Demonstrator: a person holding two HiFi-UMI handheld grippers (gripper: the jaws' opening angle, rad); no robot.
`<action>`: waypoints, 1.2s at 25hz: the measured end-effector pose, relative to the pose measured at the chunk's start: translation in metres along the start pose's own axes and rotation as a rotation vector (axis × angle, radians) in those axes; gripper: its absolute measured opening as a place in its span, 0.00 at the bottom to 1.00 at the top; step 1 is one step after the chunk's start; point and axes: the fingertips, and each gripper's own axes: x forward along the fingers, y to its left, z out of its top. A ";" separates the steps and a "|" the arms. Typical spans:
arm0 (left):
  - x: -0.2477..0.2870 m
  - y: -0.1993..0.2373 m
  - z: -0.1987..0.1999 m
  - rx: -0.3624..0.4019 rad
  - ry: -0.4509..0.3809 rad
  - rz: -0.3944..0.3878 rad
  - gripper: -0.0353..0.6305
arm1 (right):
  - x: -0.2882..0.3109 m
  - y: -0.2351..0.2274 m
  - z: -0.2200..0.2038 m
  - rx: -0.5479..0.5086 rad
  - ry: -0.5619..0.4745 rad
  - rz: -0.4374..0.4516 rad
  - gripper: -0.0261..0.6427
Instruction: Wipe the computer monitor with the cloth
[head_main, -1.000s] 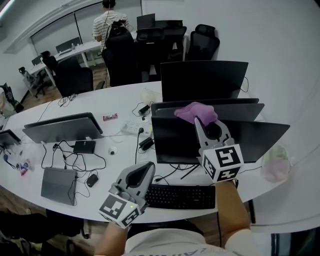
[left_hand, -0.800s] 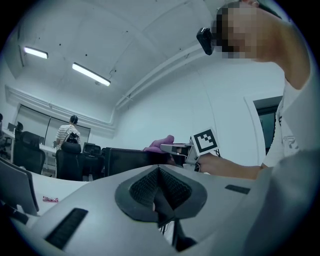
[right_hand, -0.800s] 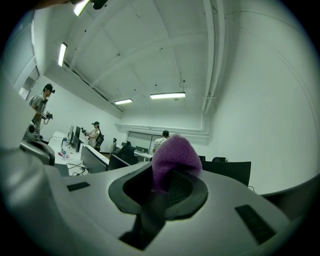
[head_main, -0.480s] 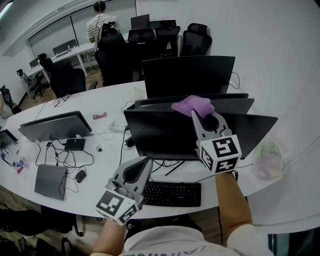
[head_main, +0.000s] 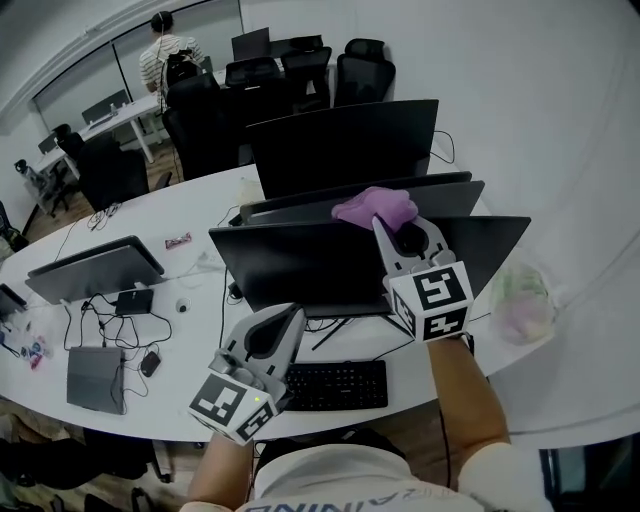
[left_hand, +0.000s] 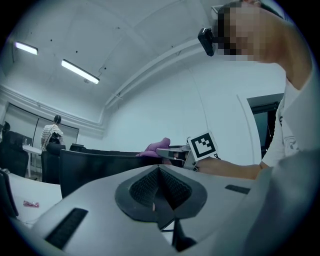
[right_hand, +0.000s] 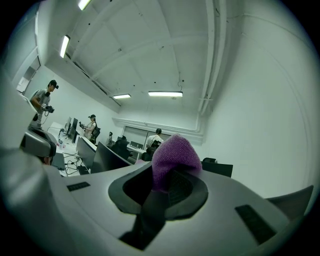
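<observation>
Swung rightward over the last second, judging by desk (head_main: 190, 215) and screens now further left in the head view. Purple cloth (head_main: 372, 207) at the top edge of the near monitor (head_main: 330, 265), pinched by the right gripper (head_main: 386, 226), fingertips buried under the fabric. Stretched forward on a nearly straight right forearm (head_main: 463, 385), marker cube facing the camera. Left gripper (head_main: 291, 316) low and near, just left of the keyboard (head_main: 325, 385), tips angled up and right, touching nothing.

From the left gripper view: jaws pressed together, nothing between them; beyond, cloth and right gripper above the monitor's dark top edge.

From the right gripper view: jaws clamped on the cloth, bulging purple past the tips; contact with the screen impossible to make out.
</observation>
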 end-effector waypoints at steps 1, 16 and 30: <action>0.002 -0.001 0.001 0.002 -0.003 -0.011 0.06 | -0.002 -0.004 -0.001 0.003 0.002 -0.013 0.13; 0.052 -0.027 -0.002 0.009 -0.002 -0.110 0.06 | -0.037 -0.061 -0.014 -0.014 0.017 -0.104 0.13; 0.095 -0.063 -0.008 0.015 0.015 -0.209 0.06 | -0.072 -0.110 -0.027 -0.010 0.021 -0.185 0.13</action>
